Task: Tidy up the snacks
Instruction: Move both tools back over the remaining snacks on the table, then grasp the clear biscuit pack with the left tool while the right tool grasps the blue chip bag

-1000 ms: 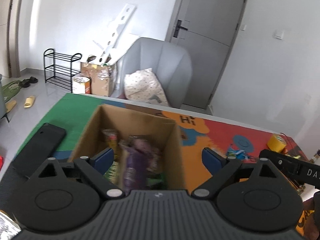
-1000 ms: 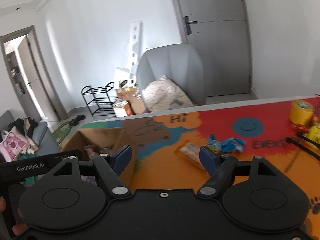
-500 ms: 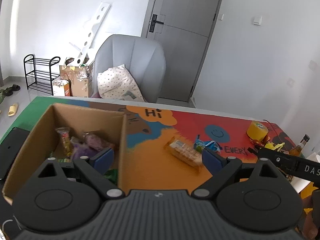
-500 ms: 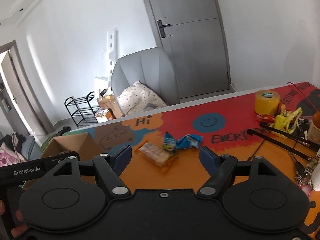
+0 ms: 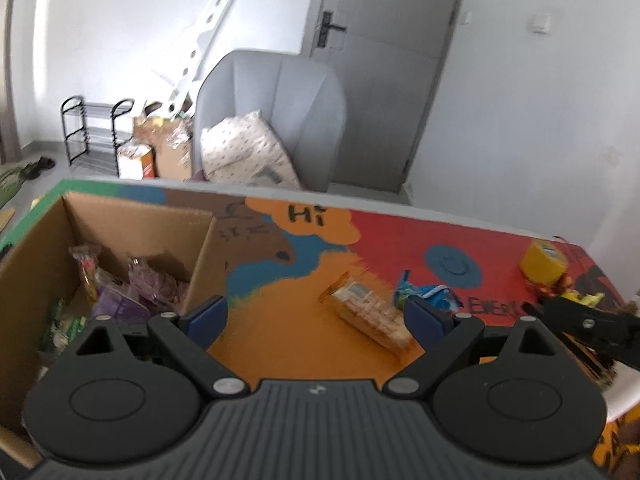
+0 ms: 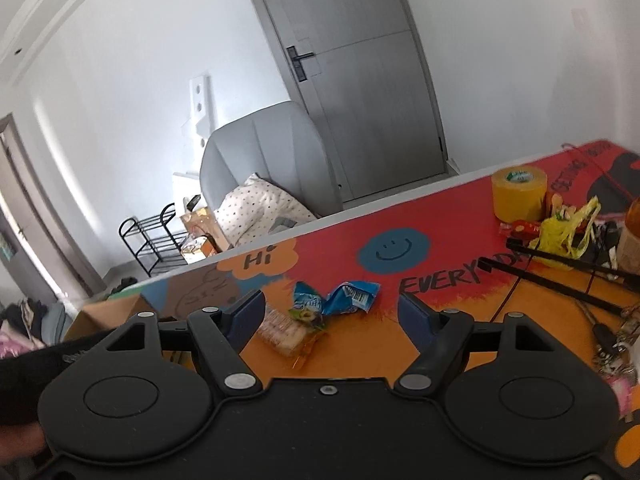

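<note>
Both grippers have swung away from the cardboard box (image 5: pixel 120 240) toward the loose snacks, left gripper (image 5: pixel 316 316) and right gripper (image 6: pixel 332 312) wide open and empty, box now at 9 o'clock in the left view, several packets inside. Nearest target is the clear cracker pack (image 6: pixel 286 330) on the orange mat (image 5: pixel 288 332), just ahead of the right gripper at 11 o'clock, blue wrapper (image 6: pixel 352 296) touching it at 12. Best: straddle the pack across its short width, close gently, avoid snagging the wrapper; yellow tape roll (image 6: pixel 518 194) farther off at 1 o'clock.
</note>
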`<state>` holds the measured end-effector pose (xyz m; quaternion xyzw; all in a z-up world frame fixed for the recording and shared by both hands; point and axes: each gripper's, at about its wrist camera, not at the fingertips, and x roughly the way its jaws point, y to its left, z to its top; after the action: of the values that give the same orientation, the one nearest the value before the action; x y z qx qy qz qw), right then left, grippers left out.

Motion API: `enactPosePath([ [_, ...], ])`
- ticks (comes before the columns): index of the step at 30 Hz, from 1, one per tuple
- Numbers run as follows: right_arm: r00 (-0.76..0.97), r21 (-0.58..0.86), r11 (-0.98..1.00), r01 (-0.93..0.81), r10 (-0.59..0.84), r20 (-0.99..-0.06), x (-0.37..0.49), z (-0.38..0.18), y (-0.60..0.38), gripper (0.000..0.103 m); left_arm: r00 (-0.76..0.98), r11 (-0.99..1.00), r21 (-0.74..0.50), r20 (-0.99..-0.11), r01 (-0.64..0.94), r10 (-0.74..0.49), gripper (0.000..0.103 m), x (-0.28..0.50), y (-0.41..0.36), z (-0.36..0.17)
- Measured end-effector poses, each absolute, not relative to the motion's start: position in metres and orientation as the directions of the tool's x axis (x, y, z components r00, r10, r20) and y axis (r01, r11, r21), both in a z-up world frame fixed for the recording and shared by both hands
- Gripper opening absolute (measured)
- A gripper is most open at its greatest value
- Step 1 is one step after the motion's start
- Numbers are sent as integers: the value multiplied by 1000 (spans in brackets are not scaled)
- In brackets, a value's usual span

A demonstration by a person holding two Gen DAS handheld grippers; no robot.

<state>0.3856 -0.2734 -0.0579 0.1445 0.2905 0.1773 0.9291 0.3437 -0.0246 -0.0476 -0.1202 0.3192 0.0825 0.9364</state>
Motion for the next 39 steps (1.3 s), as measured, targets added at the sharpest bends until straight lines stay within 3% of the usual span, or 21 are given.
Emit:
enactPosePath([
  [16,750,408,887,-215,418,-513,431,-94,-275,74,783,953,-120,-603,-278,152,91,394,-40,-64],
  [25,719,430,874,-226,447,-532,462,-111,-266,73,748,948,-111,-645,-297,158,73,423,-50,-85],
  [39,682,384,891,-241,437,-586,499,-134,-247,71,668,958,-33,-724,-284,173,76,454,-62,-115],
])
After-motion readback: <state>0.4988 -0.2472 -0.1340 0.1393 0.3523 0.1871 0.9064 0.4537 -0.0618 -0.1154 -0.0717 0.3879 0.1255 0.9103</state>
